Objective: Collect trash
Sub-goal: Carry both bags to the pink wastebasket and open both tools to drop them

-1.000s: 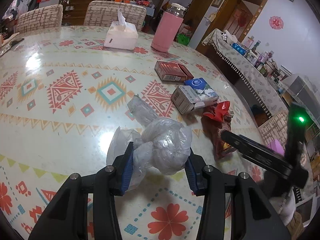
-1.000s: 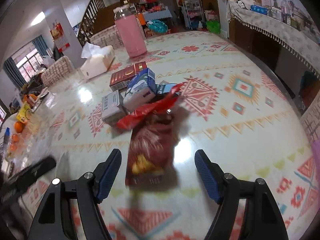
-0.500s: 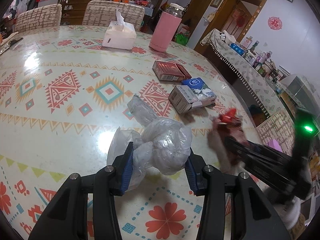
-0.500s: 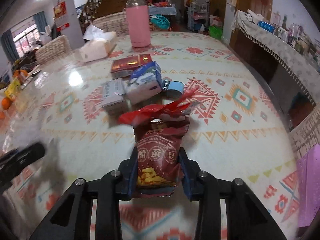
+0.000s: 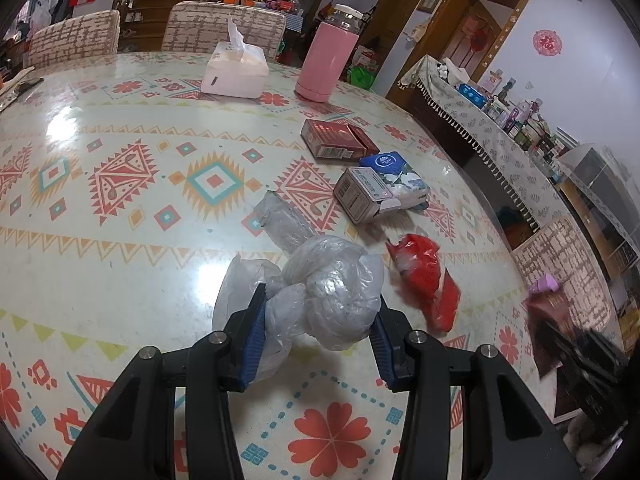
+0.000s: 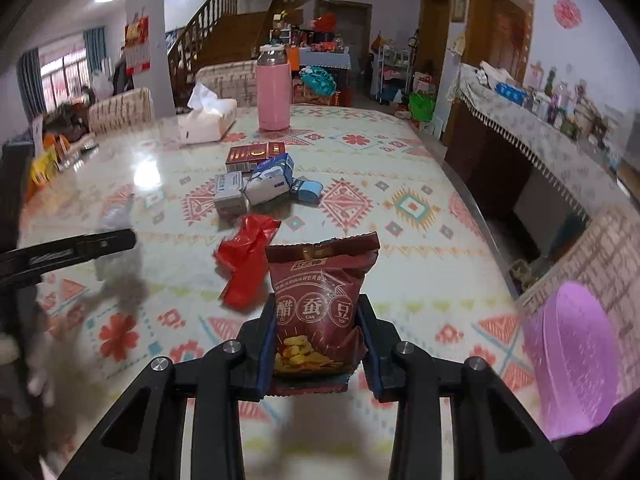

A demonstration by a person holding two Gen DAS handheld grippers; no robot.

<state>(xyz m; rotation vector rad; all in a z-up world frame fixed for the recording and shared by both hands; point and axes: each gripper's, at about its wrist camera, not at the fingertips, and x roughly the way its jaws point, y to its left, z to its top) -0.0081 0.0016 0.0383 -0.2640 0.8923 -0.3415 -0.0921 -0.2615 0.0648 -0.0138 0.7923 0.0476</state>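
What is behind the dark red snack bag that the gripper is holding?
Behind the snack bag, clamped in the right gripper, a crumpled red wrapper lies on the table. The bag covers the wrapper's right edge and the tablecloth directly behind.

A: Which trash is lifted?
B: A knotted clear plastic bag (image 5: 336, 292) and an upright maroon snack packet (image 6: 320, 312).
A: And lying loose?
B: A crumpled red wrapper (image 5: 424, 280) on the tabletop (image 5: 120, 240).
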